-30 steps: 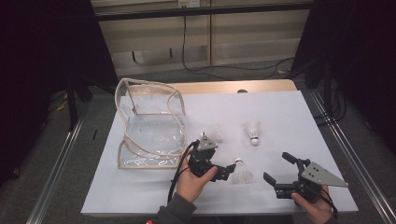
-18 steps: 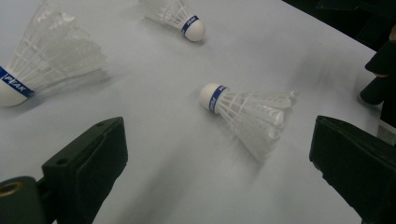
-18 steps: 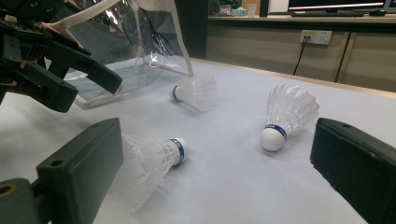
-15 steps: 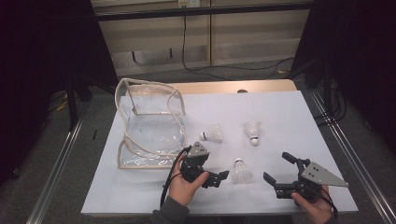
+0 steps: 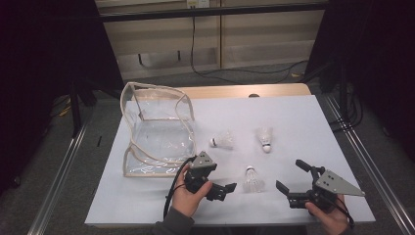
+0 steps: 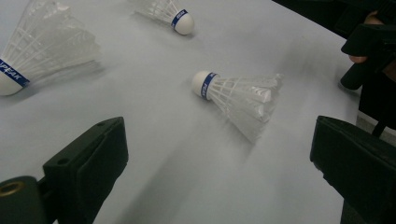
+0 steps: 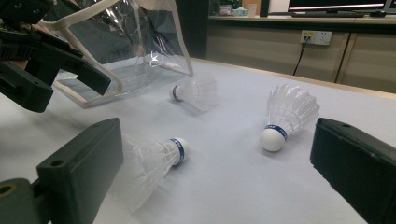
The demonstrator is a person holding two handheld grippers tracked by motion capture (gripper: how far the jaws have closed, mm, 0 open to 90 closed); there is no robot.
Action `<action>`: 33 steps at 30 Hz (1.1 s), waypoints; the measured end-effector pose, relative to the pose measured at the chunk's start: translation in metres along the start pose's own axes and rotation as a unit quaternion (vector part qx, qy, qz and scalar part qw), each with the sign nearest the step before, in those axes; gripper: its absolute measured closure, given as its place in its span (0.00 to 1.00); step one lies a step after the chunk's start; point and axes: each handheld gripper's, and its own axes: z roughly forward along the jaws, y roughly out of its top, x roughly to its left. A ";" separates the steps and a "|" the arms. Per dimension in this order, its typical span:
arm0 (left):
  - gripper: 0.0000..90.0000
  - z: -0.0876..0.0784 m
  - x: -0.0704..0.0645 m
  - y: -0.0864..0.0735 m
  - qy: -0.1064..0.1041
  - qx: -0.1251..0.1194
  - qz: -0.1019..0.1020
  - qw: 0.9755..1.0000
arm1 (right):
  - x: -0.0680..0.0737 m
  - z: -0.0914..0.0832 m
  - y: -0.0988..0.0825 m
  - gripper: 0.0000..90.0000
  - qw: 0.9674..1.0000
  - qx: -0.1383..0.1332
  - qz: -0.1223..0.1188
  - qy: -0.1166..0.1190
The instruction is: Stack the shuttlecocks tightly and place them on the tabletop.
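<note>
my left gripper [image 5: 226, 190] sits low centre in the high view, jaws apart and empty, aimed at the nearest shuttlecock [image 5: 252, 178], which lies on the white table [image 5: 303, 122] just right of the jaw tips, between my two grippers. my right gripper [image 5: 292, 182] is lower right, jaws spread wide too, holding nothing.

in the left gripper view the shuttlecock [image 6: 236, 95] lies centre frame on its side, long axis running left-right across the frame, white cork tip with blue band pointing left, skirt flaring right and a bit toward me. in the high view the axis looks near vertical in frame, cork toward the top, though that's small and a little soft, so i'd trust the gripper view more.

handling: i judge it very light, so it'll skid or roll on its cone if nudged. the skirt is thin, springy and crushable; the cork is firm and rounded, maybe slippery. best hold is across the cork or the banded neck just behind it, jaws closing across the long axis, gentle squeeze.

two more shuttlecocks [image 5: 223, 140] [image 5: 265, 137] lie mid frame in the high view, and a clear bag [image 5: 156, 129] stands open at the left.
</note>
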 end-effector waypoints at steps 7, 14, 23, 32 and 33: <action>0.04 -0.008 0.001 -0.003 -0.012 -0.004 0.011 1.000 | 0.000 0.000 0.000 0.02 1.000 -0.001 0.000 0.001; 0.04 -0.017 0.005 -0.008 -0.014 -0.003 0.016 1.000 | 0.001 0.000 0.001 0.02 1.000 -0.001 -0.001 0.001; 0.04 -0.029 0.011 -0.014 -0.017 -0.010 0.015 1.000 | 0.001 0.000 0.001 0.02 1.000 -0.001 0.000 0.002; 0.04 -0.039 0.016 -0.019 -0.024 -0.016 0.019 0.999 | 0.001 0.001 0.000 0.02 1.000 0.000 -0.002 0.002; 0.04 -0.040 0.016 -0.020 -0.023 -0.017 0.018 0.999 | 0.001 0.001 0.000 0.02 1.000 0.000 -0.002 0.002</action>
